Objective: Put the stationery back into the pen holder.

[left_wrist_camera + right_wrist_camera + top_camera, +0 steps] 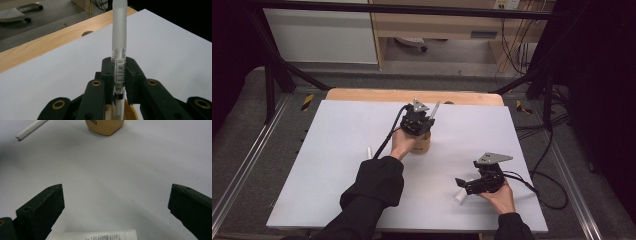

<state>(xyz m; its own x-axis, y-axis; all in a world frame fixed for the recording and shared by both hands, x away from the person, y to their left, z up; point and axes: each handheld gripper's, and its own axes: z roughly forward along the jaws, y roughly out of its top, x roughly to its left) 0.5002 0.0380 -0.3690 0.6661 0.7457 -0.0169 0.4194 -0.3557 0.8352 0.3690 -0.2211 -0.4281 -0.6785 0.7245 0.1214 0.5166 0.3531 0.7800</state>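
Pens are three in number here, by my count: one clamped in the left gripper (422, 120), one lying between the spread jaws of the right gripper (464, 187), and one loose on the white table (337, 150). There are two grippers and one wooden holder (422, 145).

The held pen (119, 50) stands nearly upright. Its long axis runs straight out from between the jaws, with the frosted cap pointing away from the gripper and the lower end going down into the wooden holder (130, 112), which sits directly under the jaws. The jaws are pressed together on the barrel, at the part with the barcode label.

The right gripper (115, 202) has its jaws wide apart and they touch nothing. The second pen (97, 236) lies flat between them, near their base, with its long axis across from one jaw to the other. I cannot tell which end is the cap.

The third pen (30, 128) lies far ahead of the right gripper, to the left of the holder (105, 126) in the right gripper view, on a diagonal line.
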